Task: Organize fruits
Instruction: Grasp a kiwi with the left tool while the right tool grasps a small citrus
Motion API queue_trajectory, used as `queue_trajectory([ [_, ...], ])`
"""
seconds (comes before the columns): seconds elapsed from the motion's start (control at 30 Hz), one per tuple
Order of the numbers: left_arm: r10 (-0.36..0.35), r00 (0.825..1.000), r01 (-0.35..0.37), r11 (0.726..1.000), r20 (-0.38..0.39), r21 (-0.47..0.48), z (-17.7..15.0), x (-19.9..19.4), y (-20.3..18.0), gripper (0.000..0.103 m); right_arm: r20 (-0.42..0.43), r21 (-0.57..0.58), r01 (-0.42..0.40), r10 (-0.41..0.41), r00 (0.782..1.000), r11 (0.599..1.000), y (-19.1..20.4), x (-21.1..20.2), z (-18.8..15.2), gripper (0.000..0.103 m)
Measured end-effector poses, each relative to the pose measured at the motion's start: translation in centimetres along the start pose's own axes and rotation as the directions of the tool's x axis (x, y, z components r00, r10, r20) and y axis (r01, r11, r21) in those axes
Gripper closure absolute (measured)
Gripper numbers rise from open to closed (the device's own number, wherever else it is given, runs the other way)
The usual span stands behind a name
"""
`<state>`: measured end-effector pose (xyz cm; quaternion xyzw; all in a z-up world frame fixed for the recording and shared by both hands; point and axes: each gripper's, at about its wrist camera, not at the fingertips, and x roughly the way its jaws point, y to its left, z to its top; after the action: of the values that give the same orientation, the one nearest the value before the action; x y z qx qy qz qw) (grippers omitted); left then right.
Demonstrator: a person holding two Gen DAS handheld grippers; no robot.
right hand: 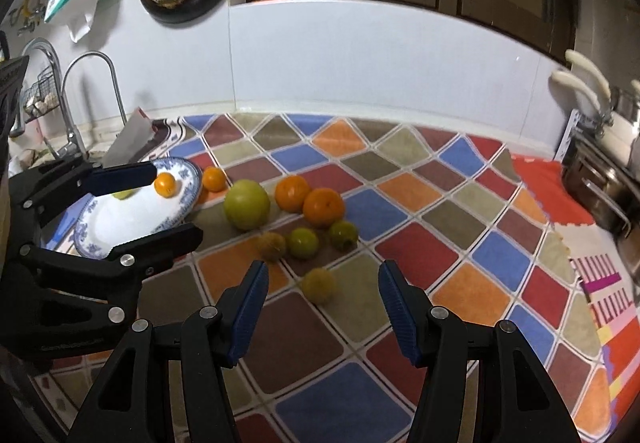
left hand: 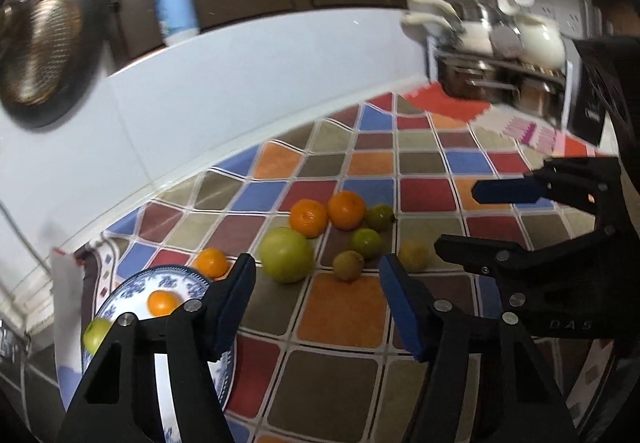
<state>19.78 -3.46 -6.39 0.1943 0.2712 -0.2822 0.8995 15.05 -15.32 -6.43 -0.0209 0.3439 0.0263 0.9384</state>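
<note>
Both my left gripper [left hand: 316,275] and right gripper [right hand: 322,283] gape wide, empty, fruits [right hand: 246,205] on the bench [right hand: 400,203] just ahead, plate [right hand: 100,239] to the left.

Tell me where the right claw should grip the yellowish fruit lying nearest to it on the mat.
Grip the yellowish fruit across its widest middle, coming down from above and slightly from the near side. It is round with no visible stem or handle, so opposite sides of its middle likely hold best. It lies apart from the other fruit, and the open right claw already lines up with it.
</note>
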Motion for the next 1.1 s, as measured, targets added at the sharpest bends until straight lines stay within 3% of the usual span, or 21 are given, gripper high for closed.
queue_trajectory([
  [0.3,-0.066,0.995,0.073,0.993,-0.079,0.088,-0.9,4.4,-0.6,0.051,-0.075,-0.021,-0.020,0.019,0.997,1.000,-0.3,3.6,-0.7,0.046],
  [0.53,-0.114,0.986,0.131,0.982,-0.121,0.139,-1.0,6.9,-1.0,0.055,-0.115,-0.030,-0.042,0.039,0.993,0.999,-0.5,5.4,-0.8,0.055],
  [0.6,-0.120,0.983,0.140,0.980,-0.137,0.144,-1.0,7.6,-1.0,0.060,-0.122,-0.030,-0.048,0.044,0.992,0.998,-0.6,5.8,-0.9,0.056],
  [0.83,-0.139,0.977,0.159,0.980,-0.159,0.122,-0.4,9.0,-0.9,0.066,-0.151,0.002,-0.090,0.089,0.984,0.996,-1.0,6.8,-0.8,0.074],
  [0.93,-0.156,0.972,0.176,0.978,-0.176,0.109,-0.3,9.4,-1.0,0.075,-0.151,0.012,-0.086,0.087,0.985,0.996,-1.2,6.8,-0.7,0.074],
  [1.1,-0.156,0.971,0.175,0.980,-0.180,0.090,-0.3,9.3,-1.2,0.075,-0.146,0.026,-0.081,0.084,0.986,0.996,-1.5,6.6,-0.7,0.074],
])
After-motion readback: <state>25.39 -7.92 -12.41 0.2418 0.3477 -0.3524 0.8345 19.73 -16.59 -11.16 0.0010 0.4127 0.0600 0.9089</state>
